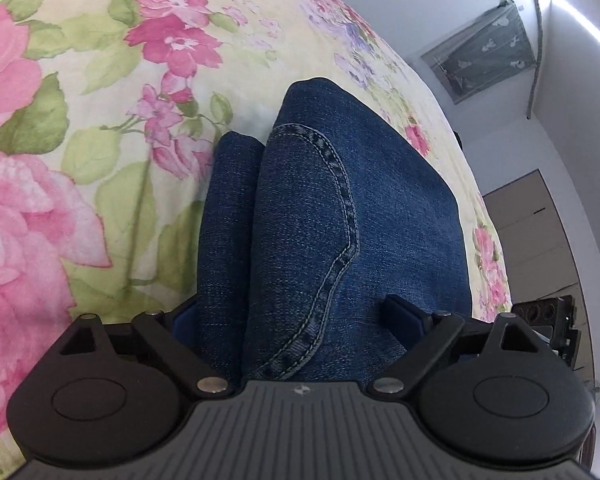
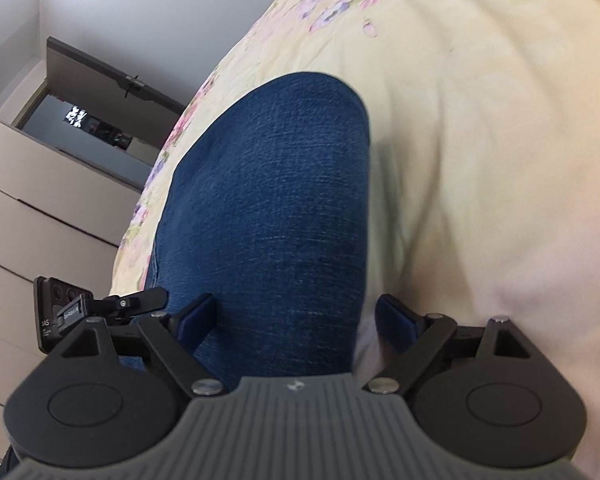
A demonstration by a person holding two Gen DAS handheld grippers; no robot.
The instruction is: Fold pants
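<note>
Pants: your dark blue jeans (image 1: 340, 216) lay folded on the bed, a stitched curved seam (image 1: 340, 216) running down the top layer in the left wrist view; a second narrower fold (image 1: 228, 208) showed along its left side.
Pants, right view: the same denim (image 2: 268, 208) lay as a smooth rounded panel, its far edge a fold, with the sheet bare to its right.
Bedsheet: pale yellow with pink roses and green leaves (image 1: 80, 160); it lay under the jeans on every side.
Left gripper (image 1: 296, 316): your jaws stood wide apart, over the near end of the jeans; the denim lay between the blue pads (image 1: 404, 316), which did not press on it.
Right gripper (image 2: 296, 320): your jaws stood wide as well, straddling the right edge of the jeans; the left pad (image 2: 198, 316) was over denim, the right pad (image 2: 396, 320) over sheet. Nothing was gripped.
Room: white walls, a doorway (image 2: 80, 116) and beige drawer fronts (image 2: 40, 220) lay beyond the bed's edge.
</note>
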